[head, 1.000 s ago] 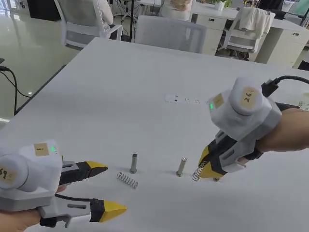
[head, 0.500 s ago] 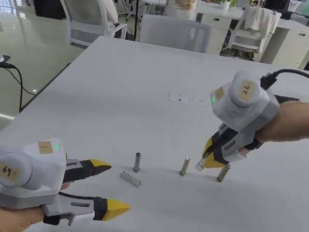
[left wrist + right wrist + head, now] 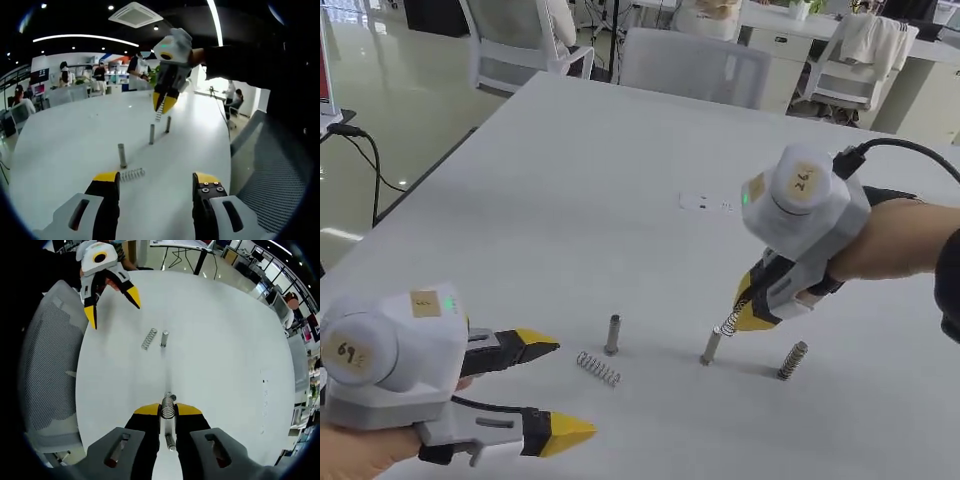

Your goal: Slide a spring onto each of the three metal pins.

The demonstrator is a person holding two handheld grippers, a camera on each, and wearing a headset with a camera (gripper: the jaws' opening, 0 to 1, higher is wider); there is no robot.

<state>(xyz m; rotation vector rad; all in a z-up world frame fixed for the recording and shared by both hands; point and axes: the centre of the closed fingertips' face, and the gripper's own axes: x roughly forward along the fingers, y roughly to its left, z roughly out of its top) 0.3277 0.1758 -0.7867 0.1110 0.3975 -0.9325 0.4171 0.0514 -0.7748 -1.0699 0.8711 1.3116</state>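
Observation:
Three metal pins stand in a row on the white table (image 3: 570, 200). The left pin (image 3: 612, 334) is bare, with a loose spring (image 3: 597, 367) lying beside it. A spring is on the right pin (image 3: 793, 360). My right gripper (image 3: 750, 318) is shut on another spring (image 3: 730, 320), whose lower end hangs just over the top of the middle pin (image 3: 709, 347). The right gripper view shows that spring (image 3: 168, 407) between the jaws. My left gripper (image 3: 560, 388) is open and holds nothing, near the table's front edge, with the loose spring (image 3: 131, 174) just ahead of it.
A small white strip (image 3: 705, 204) lies farther back on the table. Office chairs (image 3: 690, 65) stand past the far edge, and a mesh chair (image 3: 50, 365) sits by the near side. A cable (image 3: 360, 150) runs across the floor at the left.
My right gripper has lifted away from the right pin and moved left to above the middle pin, still holding its spring. The right pin now shows with a spring on it. The left gripper has stayed put.

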